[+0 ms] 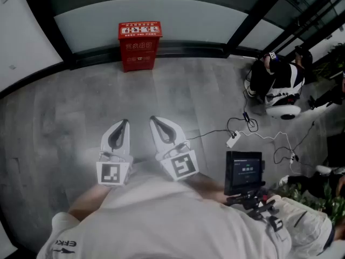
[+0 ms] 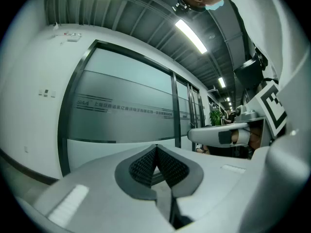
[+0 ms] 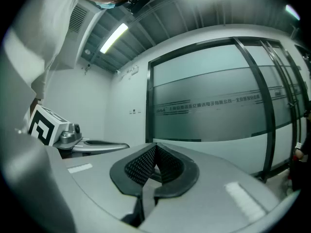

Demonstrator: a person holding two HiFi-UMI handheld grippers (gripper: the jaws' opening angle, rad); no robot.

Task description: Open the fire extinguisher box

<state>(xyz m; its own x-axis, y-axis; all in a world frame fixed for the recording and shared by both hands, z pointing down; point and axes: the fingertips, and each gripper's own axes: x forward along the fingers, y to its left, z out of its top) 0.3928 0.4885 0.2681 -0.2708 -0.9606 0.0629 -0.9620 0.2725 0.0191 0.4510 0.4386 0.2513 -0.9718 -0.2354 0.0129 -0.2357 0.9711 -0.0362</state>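
Well ahead of both jaw tips, against the glass wall: red fire extinguisher box, closed. Left gripper, right gripper side by side, jaws pressed together, nothing between.

1. The left claw is a smooth white shell that tapers to a point, with a dark teardrop inset.
2. The right claw has the same white shell and dark inset.
3. The pads are black, ribbed in a fine grid.
4. The left cube and right cube are white with black square markers.
5. The shirt is white and short-sleeved, with dark print on the left sleeve.
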